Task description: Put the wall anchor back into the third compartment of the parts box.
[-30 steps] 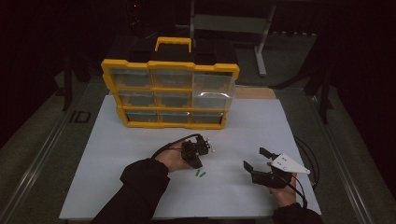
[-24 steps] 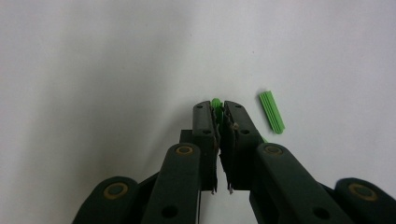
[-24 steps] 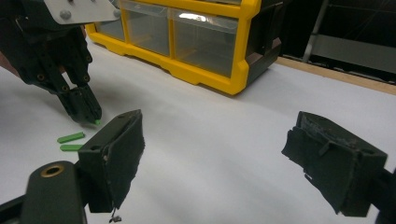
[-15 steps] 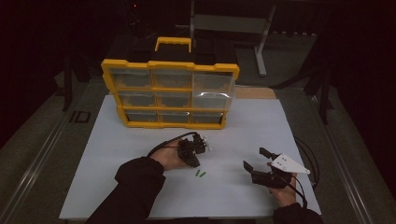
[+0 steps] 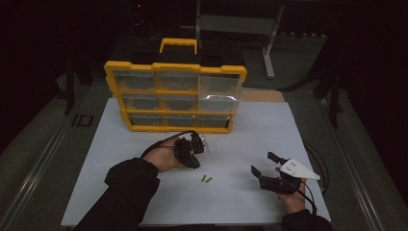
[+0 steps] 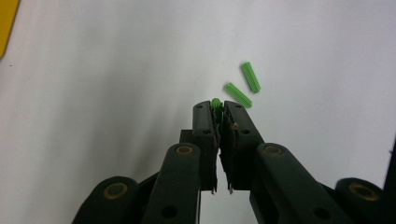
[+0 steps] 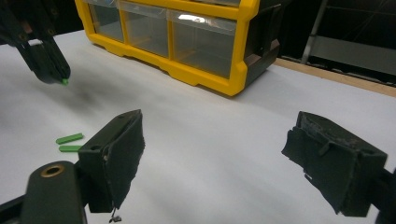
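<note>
A small green plastic plug [image 6: 215, 102] sits pinched between the fingers of the left gripper [image 6: 215, 108], only its tip poking out past the finger ends, so its long axis seems to run along the fingers, pointing away from the hand. The fingers are clenched on it, and from the right gripper's camera it shows as a green dot at their tips [image 7: 64, 81], held clear above the white table [image 5: 250, 120]. Two more green plugs [image 5: 207, 179] lie loose on the table side by side, just on the near side of the left gripper and between the two hands; in the left gripper view they sit slightly beyond and to one side of the fingertips, each lying flat and roughly parallel to the other. The left gripper [image 5: 195, 147] hangs about mid-table, and the yellow drawer organiser [image 5: 175, 96] stands upright toward the far edge, straight beyond it, its clear drawer fronts facing the person. I cannot tell whether any drawer is pulled out. The right gripper [image 5: 264, 163] rests nearer the right edge of the table, its fingers spread wide and holding nothing, well apart from the organiser. My judgement is that the held plug is bound for a drawer, and the left hand is the nearer one: the move runs forward toward the far edge.
</note>
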Action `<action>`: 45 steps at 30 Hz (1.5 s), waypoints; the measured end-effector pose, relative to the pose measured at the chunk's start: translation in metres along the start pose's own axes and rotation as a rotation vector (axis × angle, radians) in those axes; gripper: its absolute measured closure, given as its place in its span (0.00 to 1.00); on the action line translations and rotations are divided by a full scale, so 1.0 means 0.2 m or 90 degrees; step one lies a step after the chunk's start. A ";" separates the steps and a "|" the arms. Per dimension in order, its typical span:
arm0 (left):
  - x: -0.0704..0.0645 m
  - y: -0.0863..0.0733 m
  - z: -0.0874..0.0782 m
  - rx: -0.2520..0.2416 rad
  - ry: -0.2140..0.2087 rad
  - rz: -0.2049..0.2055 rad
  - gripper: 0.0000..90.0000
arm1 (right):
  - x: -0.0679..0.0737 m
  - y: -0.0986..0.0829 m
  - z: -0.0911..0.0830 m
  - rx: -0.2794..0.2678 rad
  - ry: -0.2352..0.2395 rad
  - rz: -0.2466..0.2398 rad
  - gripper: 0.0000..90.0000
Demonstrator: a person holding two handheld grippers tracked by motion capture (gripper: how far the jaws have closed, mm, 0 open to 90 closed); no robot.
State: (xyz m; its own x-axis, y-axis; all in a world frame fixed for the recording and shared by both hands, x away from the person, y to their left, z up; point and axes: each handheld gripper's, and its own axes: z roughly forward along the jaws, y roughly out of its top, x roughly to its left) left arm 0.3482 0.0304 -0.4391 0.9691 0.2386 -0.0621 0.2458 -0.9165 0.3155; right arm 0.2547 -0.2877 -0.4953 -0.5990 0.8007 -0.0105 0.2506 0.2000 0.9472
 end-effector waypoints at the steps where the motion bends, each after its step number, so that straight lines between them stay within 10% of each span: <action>1: 0.00 0.00 -0.01 -0.001 -0.001 0.000 0.94 | 0.00 0.00 0.00 0.000 0.000 0.000 0.19; 45: 0.03 0.09 -0.38 -0.037 0.016 0.050 0.94 | 0.00 0.00 0.00 -0.003 -0.003 0.002 0.19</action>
State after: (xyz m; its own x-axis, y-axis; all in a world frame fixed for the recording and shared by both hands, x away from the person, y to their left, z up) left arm 0.3577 0.0394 -0.3625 0.9844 0.1753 -0.0114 0.1668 -0.9125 0.3735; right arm 0.2549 -0.2881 -0.4953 -0.5947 0.8039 -0.0086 0.2495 0.1948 0.9486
